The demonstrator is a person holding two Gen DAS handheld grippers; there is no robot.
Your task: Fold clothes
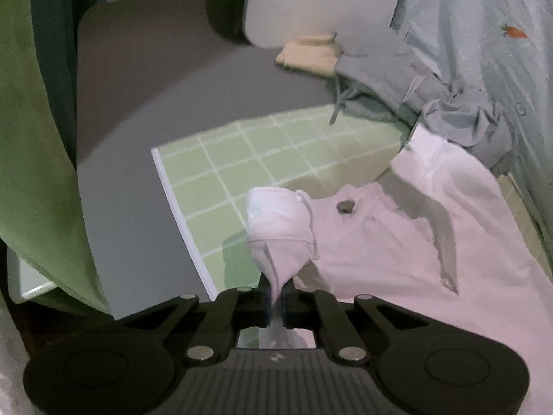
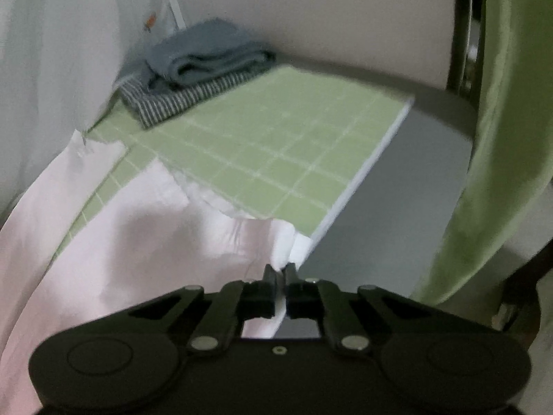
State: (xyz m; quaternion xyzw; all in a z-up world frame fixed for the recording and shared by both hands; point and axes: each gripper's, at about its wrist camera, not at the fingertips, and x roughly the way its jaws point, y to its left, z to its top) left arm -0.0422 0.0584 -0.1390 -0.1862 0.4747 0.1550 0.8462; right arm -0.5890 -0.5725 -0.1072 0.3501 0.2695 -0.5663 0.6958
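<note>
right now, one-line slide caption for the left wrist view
Left hand-held gripper pinches a white shirt corner over the green grid mat, more clothes piled behind.

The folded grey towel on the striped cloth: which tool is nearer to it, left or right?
Cannot tell. The right tool grips the white garment near the green mat, with the grey towel across it. The left tool grips it too; its view lacks the towel.

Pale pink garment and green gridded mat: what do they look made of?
Pale pink garment: thin woven fabric, probably cotton or a blend, matte; it creases sharply, drapes limply, and carries a button. Green gridded mat: stiff sheet, likely plastic or foam board, smooth; it lies flat with a straight white edge and printed white grid lines.
</note>
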